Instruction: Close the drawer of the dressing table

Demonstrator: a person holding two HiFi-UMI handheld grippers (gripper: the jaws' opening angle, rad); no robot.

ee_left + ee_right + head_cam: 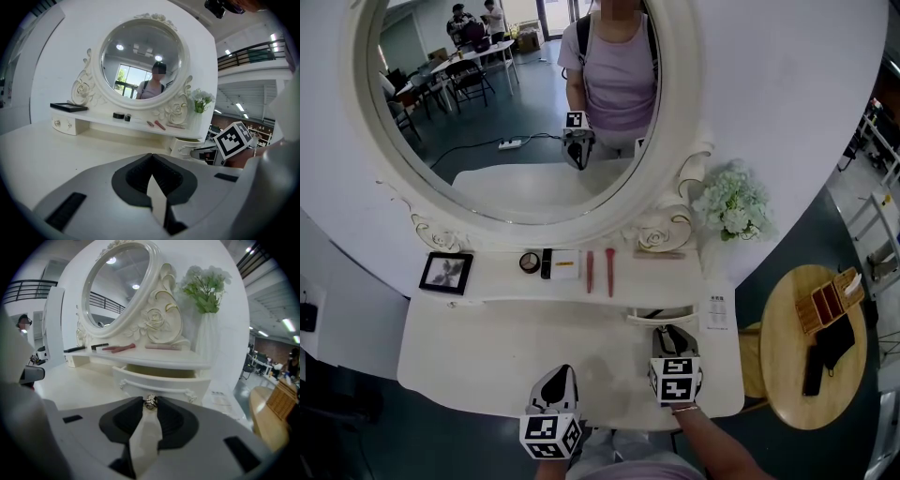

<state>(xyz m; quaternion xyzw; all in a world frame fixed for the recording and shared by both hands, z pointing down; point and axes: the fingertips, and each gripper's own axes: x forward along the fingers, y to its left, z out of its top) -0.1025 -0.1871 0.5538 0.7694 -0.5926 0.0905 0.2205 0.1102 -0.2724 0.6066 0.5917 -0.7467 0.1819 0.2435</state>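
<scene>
Right gripper (672, 330) on knob (150, 402), white tabletop (487, 347)

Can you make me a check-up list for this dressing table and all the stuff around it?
Surface: white tabletop, smooth, no spills seen.
Job's things: drawer under the shelf, pulled out, with its knob at the front.
Clutter: on the shelf are a picture frame, a round compact and two red sticks; a paper card lies beside the drawer.
Grippers: right gripper shut on the knob; left gripper shut, empty, over the tabletop.
Cables: a power strip with its cord on the floor, seen only in the mirror.
Surroundings: white flowers; round wooden table to the right.
</scene>
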